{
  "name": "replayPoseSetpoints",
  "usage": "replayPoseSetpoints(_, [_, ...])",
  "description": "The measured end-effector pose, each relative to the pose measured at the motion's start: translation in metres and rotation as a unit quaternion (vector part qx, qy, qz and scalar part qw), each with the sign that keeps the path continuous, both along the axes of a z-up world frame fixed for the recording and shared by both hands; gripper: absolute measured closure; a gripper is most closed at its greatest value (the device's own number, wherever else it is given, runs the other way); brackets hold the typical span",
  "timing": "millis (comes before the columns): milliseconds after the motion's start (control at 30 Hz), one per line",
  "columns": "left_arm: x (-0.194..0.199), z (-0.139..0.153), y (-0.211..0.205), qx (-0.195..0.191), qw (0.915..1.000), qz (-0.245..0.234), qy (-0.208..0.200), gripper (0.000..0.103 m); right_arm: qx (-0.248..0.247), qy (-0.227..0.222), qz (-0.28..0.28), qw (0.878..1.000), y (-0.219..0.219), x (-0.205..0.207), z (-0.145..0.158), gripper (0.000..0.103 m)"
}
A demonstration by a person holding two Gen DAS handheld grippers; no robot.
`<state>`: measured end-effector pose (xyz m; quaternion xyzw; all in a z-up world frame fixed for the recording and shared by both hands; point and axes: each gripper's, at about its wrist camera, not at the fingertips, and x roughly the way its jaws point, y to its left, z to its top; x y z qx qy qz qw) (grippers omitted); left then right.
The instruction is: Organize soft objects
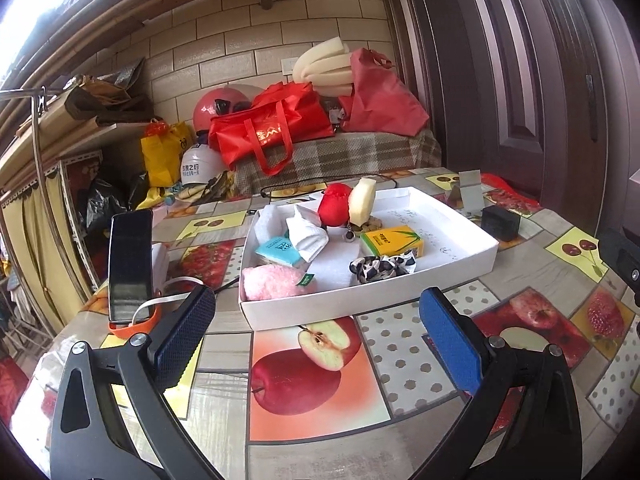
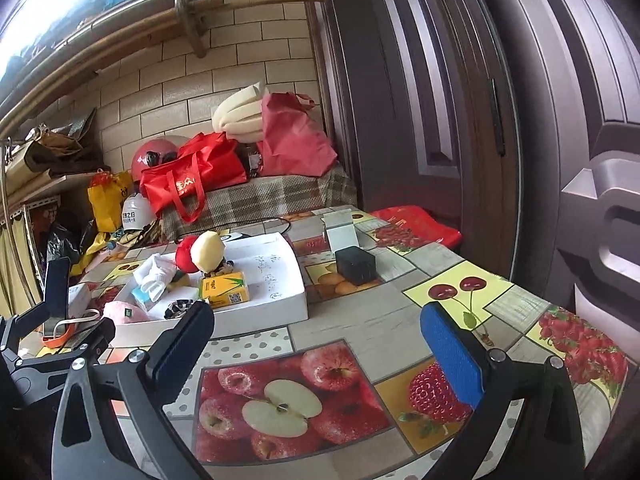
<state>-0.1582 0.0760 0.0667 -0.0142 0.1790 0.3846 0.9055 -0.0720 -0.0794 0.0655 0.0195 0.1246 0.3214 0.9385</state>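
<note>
Your soft things already sit in the tray (image 1: 448,268); both grippers, left (image 1: 316,336) and right (image 2: 320,344), hang released and empty before it, so little looks left.

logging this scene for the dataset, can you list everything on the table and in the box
box: 1, white, shallow, table centre
pink towel: 1, box near-left corner
tissue pack: 1, light blue, behind the towel
white cloth: 1, crumpled, box left
red plush: 1, box far side
sponge: 1, pale yellow, beside the plush
yellow pack: 1, box middle
patterned cloth: 1, black-white, near wall
phone: 1, black, upright, left of box
black block: 1, right of box
left gripper: open, empty
right gripper: open, empty
</note>
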Motion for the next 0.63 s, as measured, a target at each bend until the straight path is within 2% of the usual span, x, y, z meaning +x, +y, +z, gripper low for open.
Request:
replayPoseSetpoints(233, [0.0,0.0,0.002,0.002,1.0,0.001,0.006,0.0,0.031,0.006,-0.008,0.999,-0.014,0.004,0.0,0.0])
replayPoseSetpoints(467, [0.0,-0.001,0.007,-0.016,0.9998,-0.004,0.009,0.0,0.022,-0.002,-0.01,1.0,-0.01,0.0,0.001,0.0])
replayPoseSetpoints(633, [0.001,-0.001,0.006,-0.016,0.9998,-0.011,0.011,0.0,0.019,-0.004,-0.01,1.0,-0.009,-0.002,0.001,0.0])
